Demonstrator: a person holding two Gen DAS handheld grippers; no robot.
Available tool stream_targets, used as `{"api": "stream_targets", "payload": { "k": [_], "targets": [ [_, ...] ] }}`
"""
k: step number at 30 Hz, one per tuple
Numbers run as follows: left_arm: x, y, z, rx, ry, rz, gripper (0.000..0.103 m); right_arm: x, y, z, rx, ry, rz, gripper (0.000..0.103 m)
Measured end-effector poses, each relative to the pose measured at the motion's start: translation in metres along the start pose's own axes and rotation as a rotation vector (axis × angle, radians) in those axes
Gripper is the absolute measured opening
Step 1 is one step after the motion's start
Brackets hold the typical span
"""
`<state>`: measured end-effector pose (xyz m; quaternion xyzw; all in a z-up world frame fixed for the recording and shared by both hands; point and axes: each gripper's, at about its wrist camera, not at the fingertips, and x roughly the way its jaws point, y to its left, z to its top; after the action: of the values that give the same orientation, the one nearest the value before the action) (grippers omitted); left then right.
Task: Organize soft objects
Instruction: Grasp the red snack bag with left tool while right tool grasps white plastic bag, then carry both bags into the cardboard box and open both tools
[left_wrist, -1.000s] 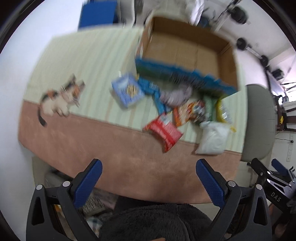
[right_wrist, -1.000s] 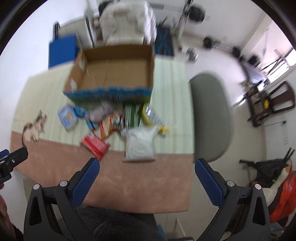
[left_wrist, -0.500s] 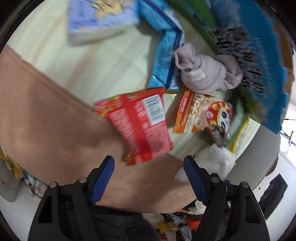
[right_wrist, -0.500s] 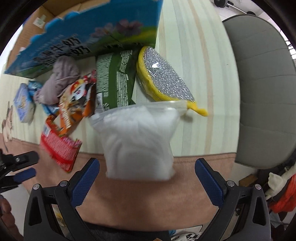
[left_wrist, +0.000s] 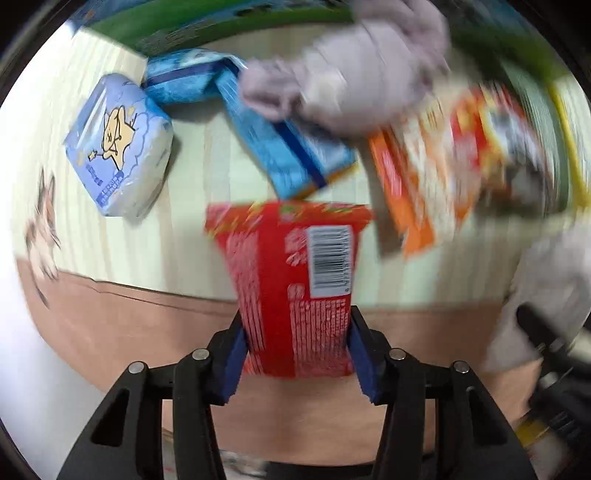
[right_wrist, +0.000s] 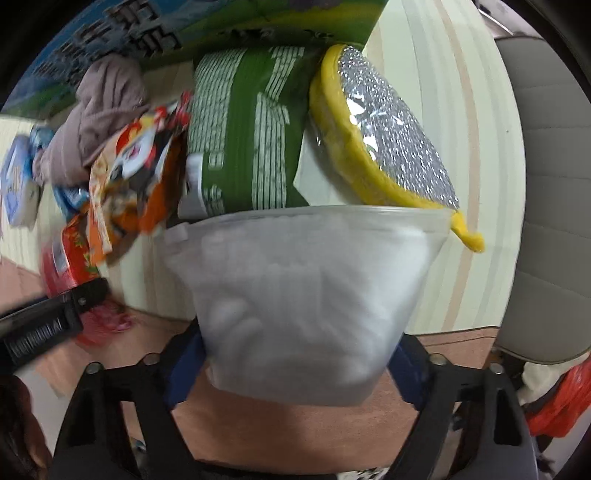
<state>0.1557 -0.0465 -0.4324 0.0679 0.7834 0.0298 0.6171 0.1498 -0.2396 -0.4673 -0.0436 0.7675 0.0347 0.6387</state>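
My left gripper (left_wrist: 295, 350) is shut on the near end of a red snack packet (left_wrist: 295, 284) with a barcode, lying on the table. My right gripper (right_wrist: 295, 369) is closed around the near end of a clear zip bag of white cotton (right_wrist: 299, 306); its blue pads press both sides. Behind lie a mauve cloth bundle (left_wrist: 351, 74), an orange snack bag (left_wrist: 443, 166), a blue packet (left_wrist: 280, 147), a light blue tissue pack (left_wrist: 118, 144), a green packet (right_wrist: 251, 133) and a yellow-rimmed silver scrubber (right_wrist: 384, 136).
The blue and green side of a cardboard box (right_wrist: 155, 33) stands right behind the pile. The table cover (left_wrist: 110, 325) is striped cream with a brown front band. A grey chair (right_wrist: 546, 184) stands at the right. The left gripper shows at the right view's left edge (right_wrist: 48, 325).
Both grippers dropped from high above the table to the pile. The left closed on the red packet and the right closed on the white bag.
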Motion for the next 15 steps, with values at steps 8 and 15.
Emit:
{"api": "stream_targets", "payload": {
  "k": [8,15],
  "targets": [
    [0.019,0.031,-0.005,-0.226,0.012,-0.201,0.051,0.017,-0.012,-0.025,0.051,0.051,0.073,0.085],
    [0.002,0.042,-0.036,-0.221,-0.079,-0.165,0.043,0.018,-0.028,-0.056,0.04,0.011,0.112,0.073]
  ]
}}
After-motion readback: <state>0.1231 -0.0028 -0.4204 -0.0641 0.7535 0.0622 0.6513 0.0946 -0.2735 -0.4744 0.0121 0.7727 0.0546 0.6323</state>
